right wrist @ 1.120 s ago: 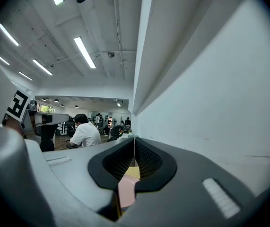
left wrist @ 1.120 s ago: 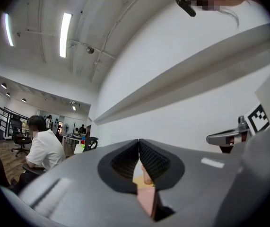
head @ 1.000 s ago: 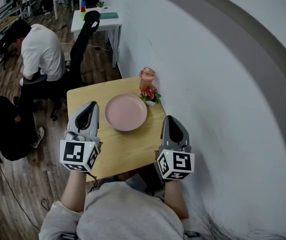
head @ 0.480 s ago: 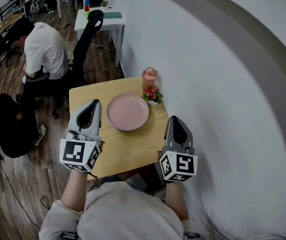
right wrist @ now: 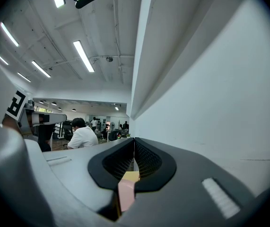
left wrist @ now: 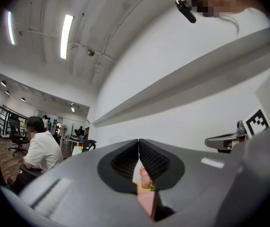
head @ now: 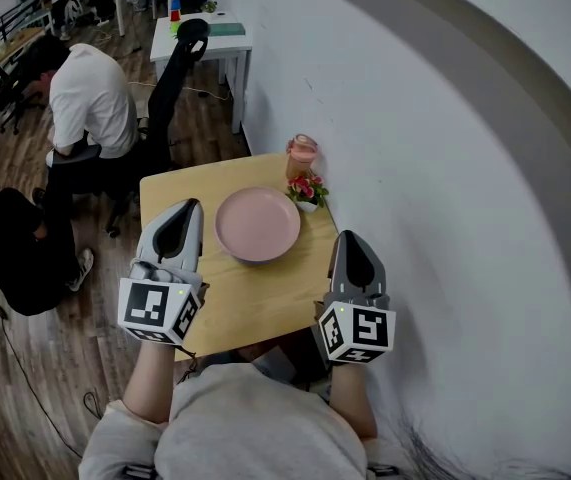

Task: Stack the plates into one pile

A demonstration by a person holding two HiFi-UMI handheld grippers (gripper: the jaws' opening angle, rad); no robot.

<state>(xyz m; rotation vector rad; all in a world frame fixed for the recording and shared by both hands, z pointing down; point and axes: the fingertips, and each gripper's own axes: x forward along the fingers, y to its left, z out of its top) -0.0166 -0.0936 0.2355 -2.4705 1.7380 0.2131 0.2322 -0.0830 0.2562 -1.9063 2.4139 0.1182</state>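
A round pink plate [head: 257, 224] lies on a small pale wooden desk [head: 235, 303], toward its far edge, beside a pink lidded jar [head: 301, 156] and a little pot of red flowers [head: 305, 190] at the far right corner. Your left gripper [head: 189, 205] and right gripper [head: 349, 235] hover over the near edge, jaws closed on nothing. The plate sits ahead between them, nearer your left. Being round, it has no long axis. No second plate shows.

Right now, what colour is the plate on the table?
Pink; the plate shows best in the head view.
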